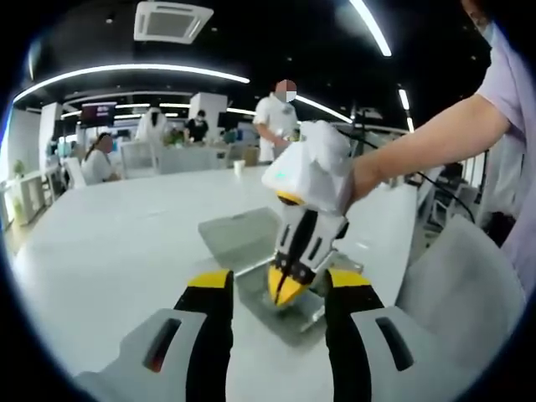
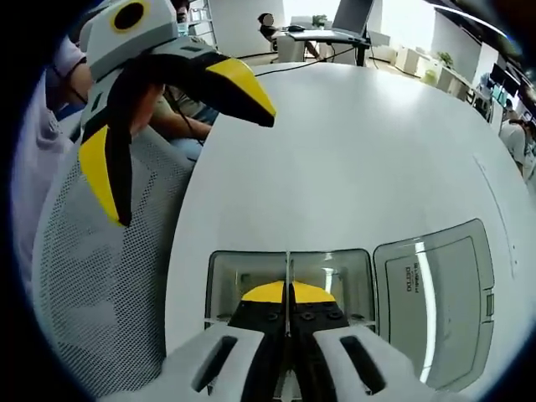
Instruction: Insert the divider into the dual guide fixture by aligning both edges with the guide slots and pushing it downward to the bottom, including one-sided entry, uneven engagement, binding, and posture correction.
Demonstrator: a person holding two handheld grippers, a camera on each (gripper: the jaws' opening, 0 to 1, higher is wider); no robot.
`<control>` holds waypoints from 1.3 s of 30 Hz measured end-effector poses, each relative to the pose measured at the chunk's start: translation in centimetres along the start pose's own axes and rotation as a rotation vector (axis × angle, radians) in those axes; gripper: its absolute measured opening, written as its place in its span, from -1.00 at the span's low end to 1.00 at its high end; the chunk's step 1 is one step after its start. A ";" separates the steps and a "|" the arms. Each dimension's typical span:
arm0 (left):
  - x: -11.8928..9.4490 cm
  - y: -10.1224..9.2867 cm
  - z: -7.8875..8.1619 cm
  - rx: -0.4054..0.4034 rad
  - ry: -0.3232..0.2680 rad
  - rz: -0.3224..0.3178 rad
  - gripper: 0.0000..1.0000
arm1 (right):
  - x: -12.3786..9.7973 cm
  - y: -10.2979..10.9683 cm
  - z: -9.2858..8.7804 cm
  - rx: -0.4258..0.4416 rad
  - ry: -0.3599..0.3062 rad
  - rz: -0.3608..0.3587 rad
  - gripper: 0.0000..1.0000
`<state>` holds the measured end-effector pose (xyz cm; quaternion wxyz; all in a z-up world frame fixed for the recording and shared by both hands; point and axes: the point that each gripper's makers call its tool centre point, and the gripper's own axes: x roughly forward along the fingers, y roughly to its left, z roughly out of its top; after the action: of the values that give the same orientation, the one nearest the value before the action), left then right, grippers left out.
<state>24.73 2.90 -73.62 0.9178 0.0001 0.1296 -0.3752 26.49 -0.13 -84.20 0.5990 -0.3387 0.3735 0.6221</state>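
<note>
Right tongs (image 2: 289, 308) clamping upright divider (image 2: 288, 272), inside fixture (image 2: 219, 280)

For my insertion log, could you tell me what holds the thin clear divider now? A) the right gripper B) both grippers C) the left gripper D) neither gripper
A: the right gripper is shut on the thin clear divider over the grey box-shaped fixture, while the left gripper is open.

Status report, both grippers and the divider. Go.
Right gripper shut on divider, upright over the fixture. Left gripper open, hovering clear. Lid beside fixture, nothing blocking.
</note>
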 end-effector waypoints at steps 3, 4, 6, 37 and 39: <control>0.0 0.0 0.0 -0.001 0.000 0.002 -0.17 | 0.0 0.0 0.0 0.002 0.001 -0.001 -1.00; 0.0 0.0 0.0 -0.001 -0.001 0.002 -0.17 | 0.0 0.0 0.0 0.004 0.001 0.000 -1.00; 0.0 0.0 0.0 0.000 -0.001 0.001 -0.17 | 0.0 0.0 0.0 0.003 0.001 -0.001 -1.00; 0.1 -0.3 -0.2 -0.004 0.009 -0.008 -0.17 | -1.9 -0.3 1.5 0.078 -0.115 -0.015 -0.74; 0.1 -0.3 -0.2 -0.003 0.009 -0.008 -0.17 | -2.3 -0.3 1.8 0.085 -0.136 -0.020 -0.73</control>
<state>24.58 2.59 -73.77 0.9157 -0.0002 0.1340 -0.3789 27.00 0.28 -81.32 0.6431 -0.2738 0.3543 0.6212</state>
